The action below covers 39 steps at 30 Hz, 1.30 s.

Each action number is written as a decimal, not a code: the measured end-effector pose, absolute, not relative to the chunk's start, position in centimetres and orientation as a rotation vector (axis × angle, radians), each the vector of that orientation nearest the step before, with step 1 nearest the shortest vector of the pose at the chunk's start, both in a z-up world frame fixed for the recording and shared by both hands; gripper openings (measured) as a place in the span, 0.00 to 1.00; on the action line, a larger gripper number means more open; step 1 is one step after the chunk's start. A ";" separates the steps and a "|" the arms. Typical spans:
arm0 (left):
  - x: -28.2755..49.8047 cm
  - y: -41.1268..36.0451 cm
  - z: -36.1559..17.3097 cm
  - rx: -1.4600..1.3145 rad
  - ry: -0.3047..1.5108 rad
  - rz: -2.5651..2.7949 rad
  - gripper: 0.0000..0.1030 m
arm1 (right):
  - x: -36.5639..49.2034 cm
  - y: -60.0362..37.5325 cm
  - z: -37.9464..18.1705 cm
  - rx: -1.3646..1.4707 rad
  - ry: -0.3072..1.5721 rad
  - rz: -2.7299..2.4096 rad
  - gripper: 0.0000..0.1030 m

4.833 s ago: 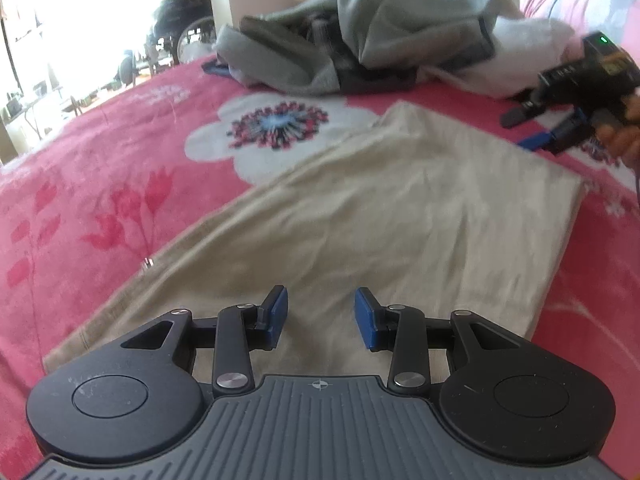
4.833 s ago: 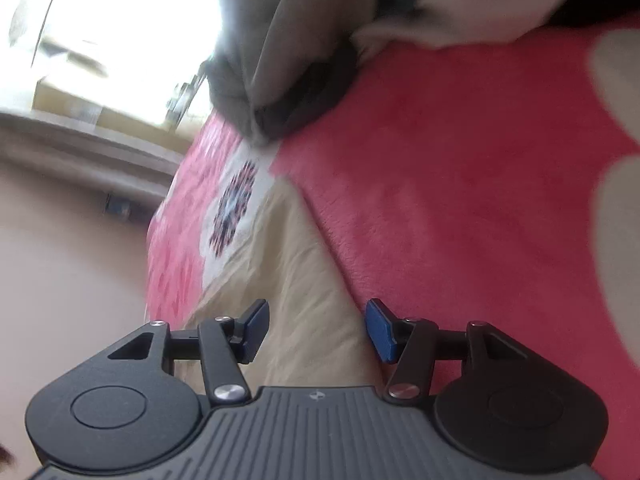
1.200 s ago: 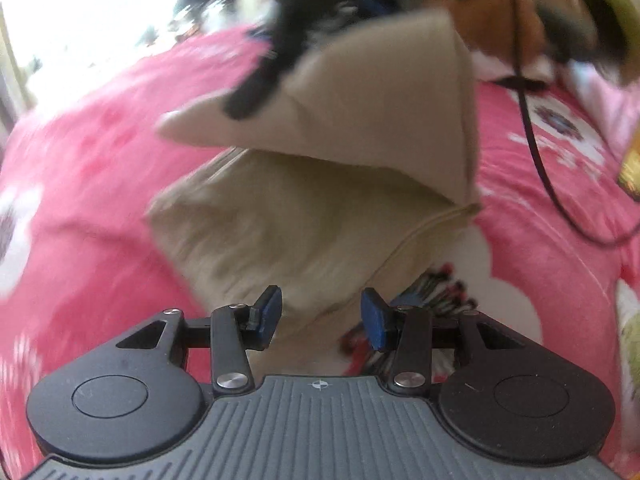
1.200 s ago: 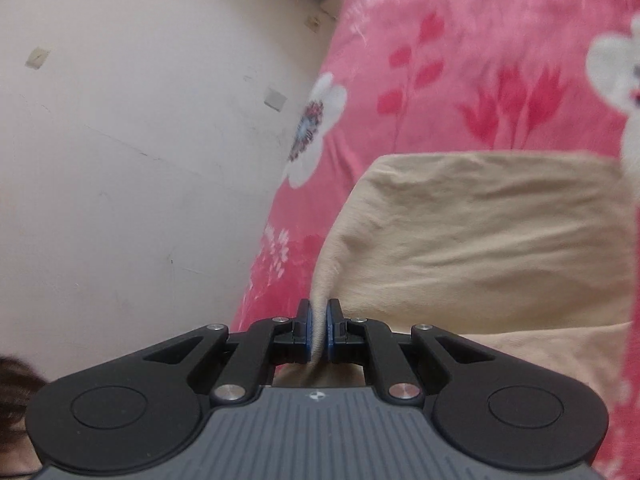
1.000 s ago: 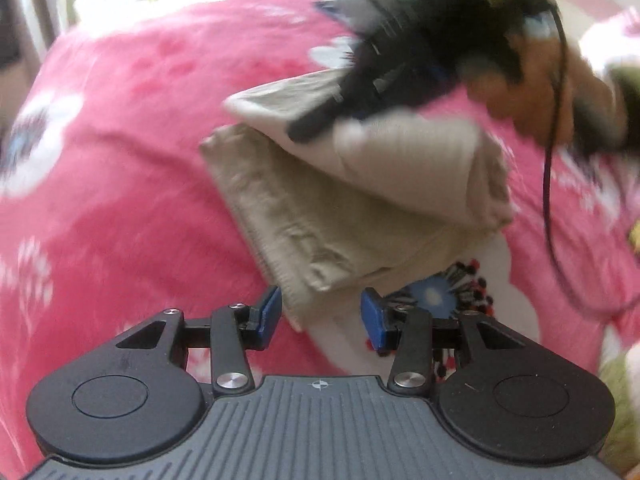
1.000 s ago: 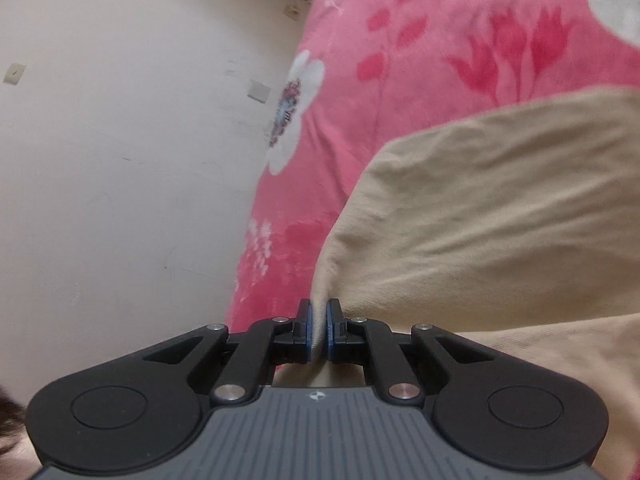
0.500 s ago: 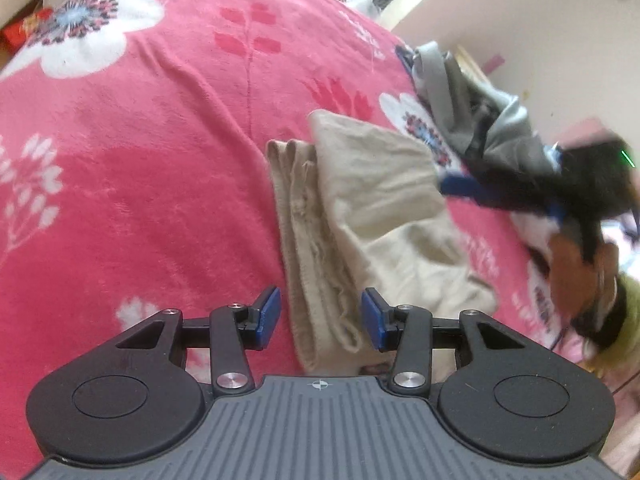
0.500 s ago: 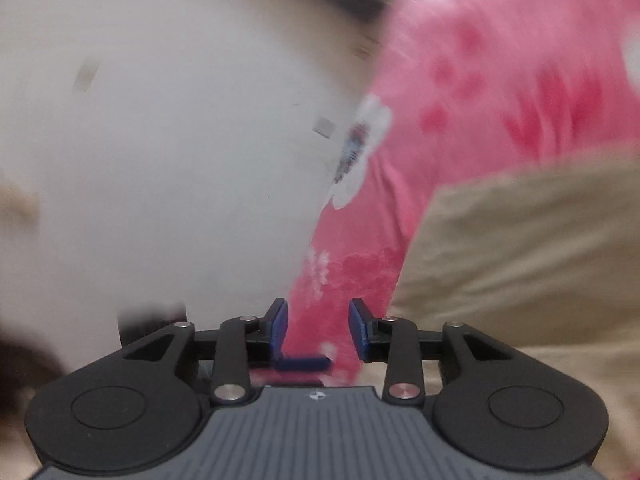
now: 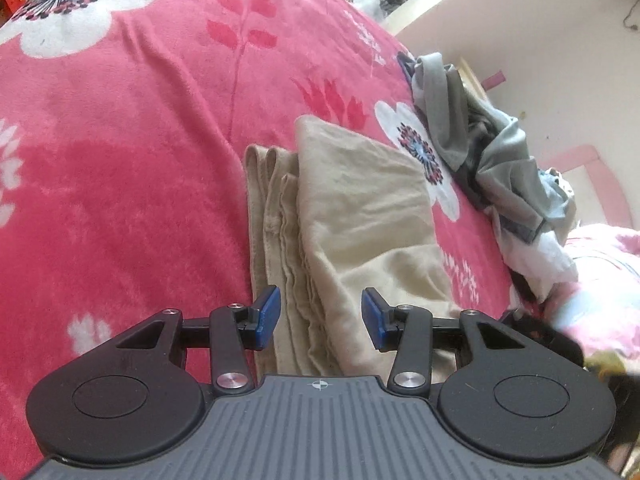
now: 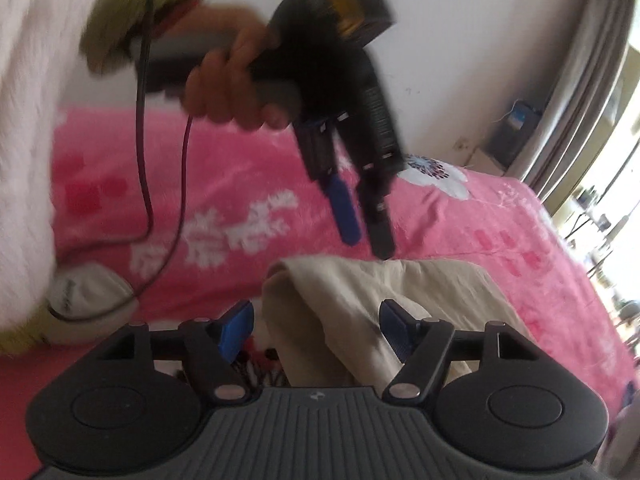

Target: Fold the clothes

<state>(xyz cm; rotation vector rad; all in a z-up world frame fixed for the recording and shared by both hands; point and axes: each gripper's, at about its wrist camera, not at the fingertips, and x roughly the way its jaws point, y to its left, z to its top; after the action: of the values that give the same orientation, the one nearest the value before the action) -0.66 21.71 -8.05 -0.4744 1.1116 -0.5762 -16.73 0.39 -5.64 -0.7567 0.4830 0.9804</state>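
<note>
The beige garment (image 9: 352,216) lies folded on the pink floral blanket (image 9: 120,140), forming a long, narrow stack. In the left wrist view, several layered edges are visible along its left side, and a broad top panel covers the remainder. The near end of the stack runs under the tool body.

The left gripper (image 9: 320,316) is positioned above the near end of the garment with its blue pads well apart. Nothing is held between them. In the right wrist view the same tool (image 10: 356,216) appears blurred, pointing downward above the far edge of the garment, gripped by the person's left hand (image 10: 228,88). Cables (image 10: 144,160) hang from this tool toward the blanket.

The right gripper (image 10: 316,328) is likewise wide open and empty. A raised fold of the garment (image 10: 360,308) lies below the gap between its pads; contact cannot be determined.

A pile of grey clothes (image 9: 480,152) lies on the blanket beyond the garment, near the wall (image 9: 560,60), separated from the garment by a white flower print (image 9: 420,152). Curtains (image 10: 580,80) hang at the right of the right wrist view.
</note>
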 end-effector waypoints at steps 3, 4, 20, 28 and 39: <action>0.4 21.4 -7.8 -0.466 1.082 -0.563 0.43 | -16.8 1.4 -7.0 -0.822 0.472 0.916 0.64; 0.9 21.3 -7.7 -0.465 1.069 -0.556 0.43 | -16.4 1.3 -6.8 -0.790 0.496 0.912 0.60; 12.6 18.4 -10.7 -0.511 1.127 -0.569 0.37 | -14.5 -1.9 -3.3 -0.457 0.597 0.847 0.22; 11.6 17.7 -8.3 -0.518 1.025 -0.572 0.07 | -14.7 -2.0 -2.8 -0.446 0.577 0.862 0.19; 8.8 21.5 -8.7 -0.504 0.997 -0.482 0.07 | -15.6 -0.2 -3.8 -0.479 0.576 0.936 0.18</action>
<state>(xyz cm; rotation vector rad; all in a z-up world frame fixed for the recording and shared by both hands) 8.81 21.49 -8.69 -0.5036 0.9973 -0.4819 -15.58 -0.15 -3.77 -0.4786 0.5764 0.9361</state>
